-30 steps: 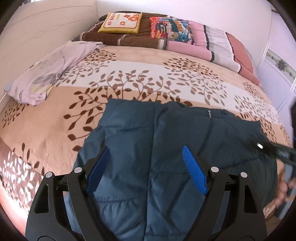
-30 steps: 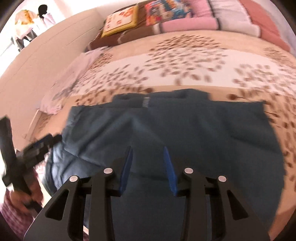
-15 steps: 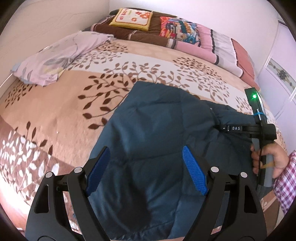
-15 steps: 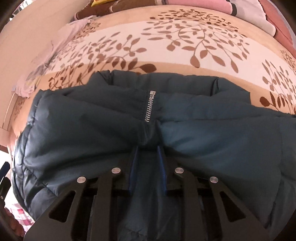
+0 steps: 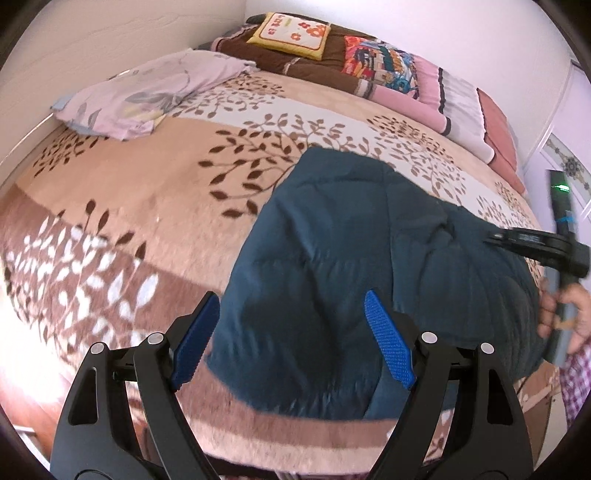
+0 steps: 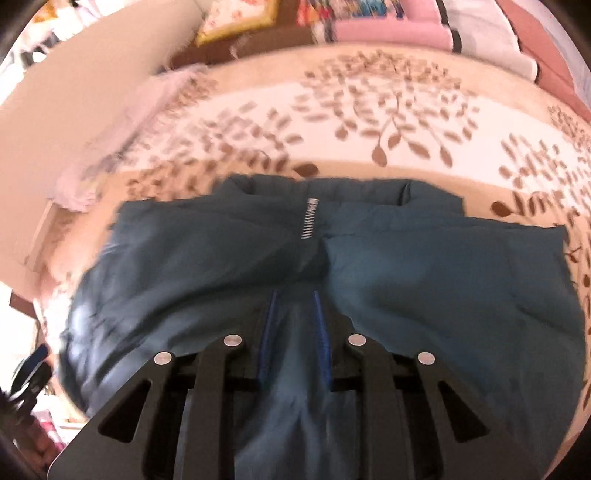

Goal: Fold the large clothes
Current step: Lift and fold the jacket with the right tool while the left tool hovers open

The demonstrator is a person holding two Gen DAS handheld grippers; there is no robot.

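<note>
Dark teal quilted jacket (image 5: pixel 332 258), padded and stitched in channels, lay spread across the near end of the bed (image 5: pixel 155 206). Collar end pointed toward the bed's far end, with a short silver zipper (image 6: pixel 309 218) showing just below it. Fabric below the zipper was bunched into a raised fold.

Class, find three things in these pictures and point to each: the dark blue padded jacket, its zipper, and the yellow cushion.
Dark blue padded jacket (image 5: pixel 332 258): left wrist view, on its quilted middle panel.
Zipper (image 6: pixel 309 218): right wrist view, on the silver teeth near the collar.
Yellow cushion (image 5: pixel 290 34): left wrist view, on its flowered front.
</note>
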